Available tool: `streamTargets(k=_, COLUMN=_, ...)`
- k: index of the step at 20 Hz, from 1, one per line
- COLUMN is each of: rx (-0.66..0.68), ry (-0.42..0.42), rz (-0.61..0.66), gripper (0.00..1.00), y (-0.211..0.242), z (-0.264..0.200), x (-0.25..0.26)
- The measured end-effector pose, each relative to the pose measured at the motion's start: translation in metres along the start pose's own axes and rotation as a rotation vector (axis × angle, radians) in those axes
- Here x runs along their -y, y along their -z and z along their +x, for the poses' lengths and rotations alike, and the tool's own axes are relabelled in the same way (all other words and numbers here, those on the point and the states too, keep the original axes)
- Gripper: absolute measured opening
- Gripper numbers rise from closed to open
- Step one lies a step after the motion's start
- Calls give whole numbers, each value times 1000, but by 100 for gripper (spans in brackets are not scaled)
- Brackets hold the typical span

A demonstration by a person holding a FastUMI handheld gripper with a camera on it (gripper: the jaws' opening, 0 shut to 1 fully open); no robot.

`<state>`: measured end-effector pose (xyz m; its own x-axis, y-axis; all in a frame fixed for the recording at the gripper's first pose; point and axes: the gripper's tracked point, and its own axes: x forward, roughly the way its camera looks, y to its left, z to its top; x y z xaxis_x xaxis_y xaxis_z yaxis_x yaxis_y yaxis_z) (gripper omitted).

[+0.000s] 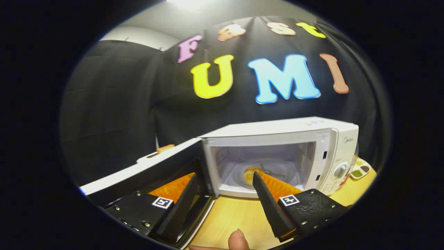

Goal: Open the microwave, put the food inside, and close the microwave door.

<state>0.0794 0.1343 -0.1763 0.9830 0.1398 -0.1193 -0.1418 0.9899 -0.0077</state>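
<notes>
Black cloth [114, 104] hangs as the booth's wall, draped in soft folds. Above it a pale ceiling [208, 17] shows, with a bright light [187, 3] glaring at its top. Below, a light wooden table [232, 215] spreads out, smooth and warm-toned.

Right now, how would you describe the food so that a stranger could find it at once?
Find the white microwave on the wooden table, its door swung open. On the glass turntable inside lies the food, a golden bun-like piece, just beyond the open gripper.
</notes>
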Motion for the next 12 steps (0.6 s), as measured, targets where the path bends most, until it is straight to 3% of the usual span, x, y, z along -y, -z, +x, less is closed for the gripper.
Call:
streamTargets(k=3, rx=79, ry=-87, rz=-95, gripper=96, y=-23, z=-56, x=-38)
streamTargets(k=7, rx=185, ry=-180, rz=-121, gripper=96, y=-52, z=-115, x=-85)
streamTargets(k=12, rx=147, ry=-372, rz=-112, gripper=96, y=-38, z=-150, x=-161)
